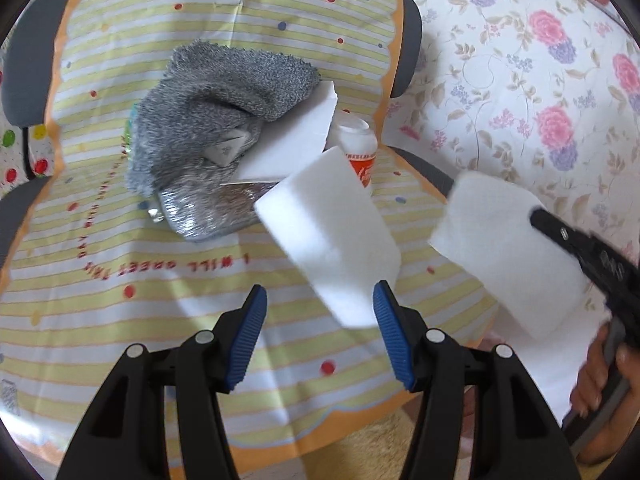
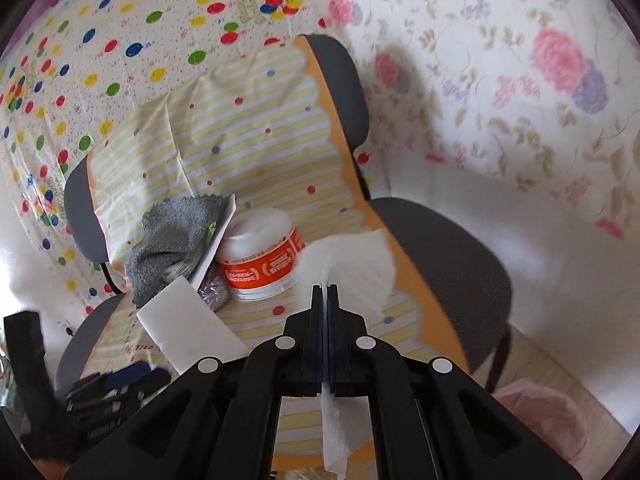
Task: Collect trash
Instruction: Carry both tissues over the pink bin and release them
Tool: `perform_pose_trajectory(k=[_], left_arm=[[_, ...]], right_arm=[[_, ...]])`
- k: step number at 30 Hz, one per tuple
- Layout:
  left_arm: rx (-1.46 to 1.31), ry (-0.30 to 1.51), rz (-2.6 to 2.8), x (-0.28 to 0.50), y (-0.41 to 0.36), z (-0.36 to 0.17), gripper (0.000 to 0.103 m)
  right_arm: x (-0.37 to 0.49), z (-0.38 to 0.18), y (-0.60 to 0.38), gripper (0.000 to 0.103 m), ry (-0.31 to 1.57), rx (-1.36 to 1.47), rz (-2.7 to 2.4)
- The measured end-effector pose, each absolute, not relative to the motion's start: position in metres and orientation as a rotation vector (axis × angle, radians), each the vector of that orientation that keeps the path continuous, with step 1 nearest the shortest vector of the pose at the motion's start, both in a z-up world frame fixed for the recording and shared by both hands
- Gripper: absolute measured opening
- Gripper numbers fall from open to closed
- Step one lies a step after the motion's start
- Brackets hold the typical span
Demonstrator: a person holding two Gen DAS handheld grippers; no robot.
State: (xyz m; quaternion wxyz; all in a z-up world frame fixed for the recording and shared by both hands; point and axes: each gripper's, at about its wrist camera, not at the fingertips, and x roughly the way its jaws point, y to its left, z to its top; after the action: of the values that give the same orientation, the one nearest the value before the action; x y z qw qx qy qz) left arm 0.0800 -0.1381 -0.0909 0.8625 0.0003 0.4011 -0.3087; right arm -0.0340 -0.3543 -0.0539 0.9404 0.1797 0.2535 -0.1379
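The right tool [image 2: 326,286] is pinching a light, limp paper napkin [image 2: 352,268] at its edge; the left tool [image 1: 320,328] is gaping empty, a stiff white card [image 1: 332,236] just ahead.

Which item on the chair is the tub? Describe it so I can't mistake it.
On the striped cloth covering the chair, find the pile with the grey sock. The tub sits just right of it: round, white-lidded, with an orange label band, unlike the flat white pieces nearby.
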Motion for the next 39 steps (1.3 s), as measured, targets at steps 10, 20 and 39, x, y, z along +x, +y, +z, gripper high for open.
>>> perform_pose_trajectory(k=[10, 20, 39], left_arm=[[-0.167, 0.887, -0.752, 0.109, -0.144, -0.099, 0.030], [0.102, 0.635, -0.782, 0.012, -0.172, -0.052, 0.024], [0.245, 0.634, -1.017, -0.071, -0.244, -0.082, 0.026]], right_arm=[[-0.050, -0.065, -0.354, 0.002, 0.576, 0.325, -0.264], [-0.097, -0.059, -0.359, 0.002, 0.599, 0.306, -0.306], [-0.203, -0.113, -0.410, 0.006, 0.750, 0.405, -0.583]])
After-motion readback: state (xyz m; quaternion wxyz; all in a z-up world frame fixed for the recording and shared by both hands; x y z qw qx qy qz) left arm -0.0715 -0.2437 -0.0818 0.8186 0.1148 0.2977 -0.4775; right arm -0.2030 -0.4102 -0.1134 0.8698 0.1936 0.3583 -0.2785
